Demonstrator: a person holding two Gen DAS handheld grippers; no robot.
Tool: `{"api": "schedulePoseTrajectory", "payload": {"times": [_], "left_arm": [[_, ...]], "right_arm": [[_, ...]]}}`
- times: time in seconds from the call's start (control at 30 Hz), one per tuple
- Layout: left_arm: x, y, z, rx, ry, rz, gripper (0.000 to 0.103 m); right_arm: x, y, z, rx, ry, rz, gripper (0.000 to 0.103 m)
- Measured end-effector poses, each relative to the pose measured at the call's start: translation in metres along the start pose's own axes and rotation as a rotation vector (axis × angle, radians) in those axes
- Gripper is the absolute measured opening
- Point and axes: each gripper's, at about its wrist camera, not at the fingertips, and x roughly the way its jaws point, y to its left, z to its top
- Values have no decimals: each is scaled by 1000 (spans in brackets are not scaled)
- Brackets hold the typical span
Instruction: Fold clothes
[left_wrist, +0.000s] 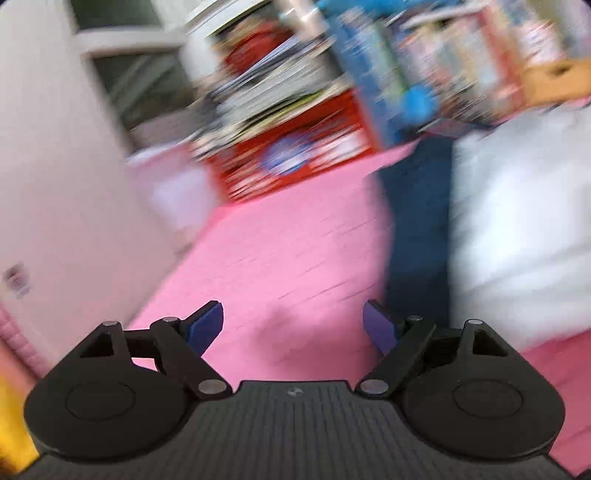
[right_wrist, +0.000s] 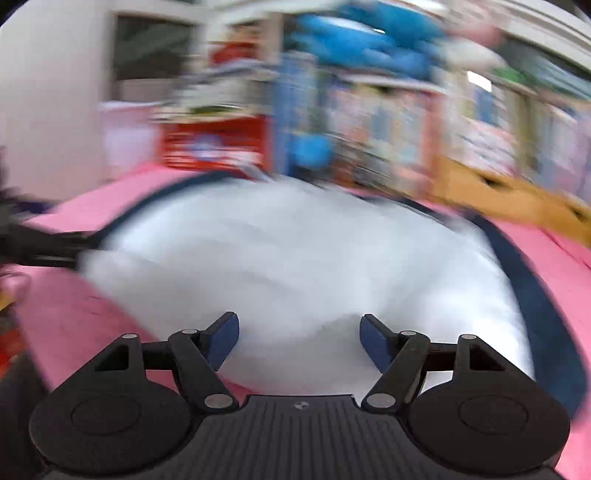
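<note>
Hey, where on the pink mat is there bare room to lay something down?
Bare pink mat lies between the white wall and the garment's navy edge, under the open left gripper. The white garment fills the middle, beneath the open right gripper. Blurred shelves crowd the far side.

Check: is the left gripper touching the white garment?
Apart. Left wrist view: the open left gripper has only pink mat between its fingers; the garment lies off right.

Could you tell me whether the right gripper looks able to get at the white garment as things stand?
Probably yes: the right gripper is open, and the white garment lies on the pink surface directly ahead of its fingers, nothing between them. Motion blur hides how close they are.
</note>
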Motion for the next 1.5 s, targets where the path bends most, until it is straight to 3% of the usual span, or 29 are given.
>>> {"api": "schedulePoseTrajectory", "payload": {"times": [0.07,0.13,0.2,0.27,0.37,0.47,0.57,0.67,0.83,0.9,1.0,1.13,1.23,1.37,1.5], "left_arm": [[3,16,-6,-35,34,23,76],[-6,31,-6,-99,31,-24,76],[-29,27,1,-109,-24,-153,79],[-53,22,10,-112,-86,-293,84],[-79,2,21,-128,-112,-562,85],[-96,-25,30,-93,-134,-731,85],[-104,-56,33,39,-220,-673,85],[-84,-71,36,30,-166,-627,85],[-58,-71,23,8,-105,-552,88],[-52,-61,13,13,-100,-505,88],[-44,-37,3,17,-86,-380,89],[-31,1,-5,-81,-11,-378,97],[-41,15,-5,-92,-6,-321,95],[-61,30,-8,-102,-28,-415,95],[-63,23,-11,-56,-38,-388,95]], "right_arm": [[-7,-34,-6,38,-1,-186,64],[-25,-48,-6,45,-51,-247,65],[-42,-52,-6,35,-104,-262,69],[-46,-36,-6,6,-129,-193,69],[-44,-5,-9,-21,-139,-49,70],[-42,31,-12,-38,-142,82,71],[-37,49,-12,-114,-151,102,71],[-31,66,-11,-197,-161,106,70],[-28,26,-19,-61,-88,88,64],[-30,5,-26,-27,-52,67,68],[-39,-37,-34,63,-25,-82,65],[-51,-94,-43,189,5,-303,69],[-60,-102,-46,192,-12,-390,66],[-72,-87,-50,177,-87,-302,66],[-76,-60,-40,119,-167,-153,67]]}}
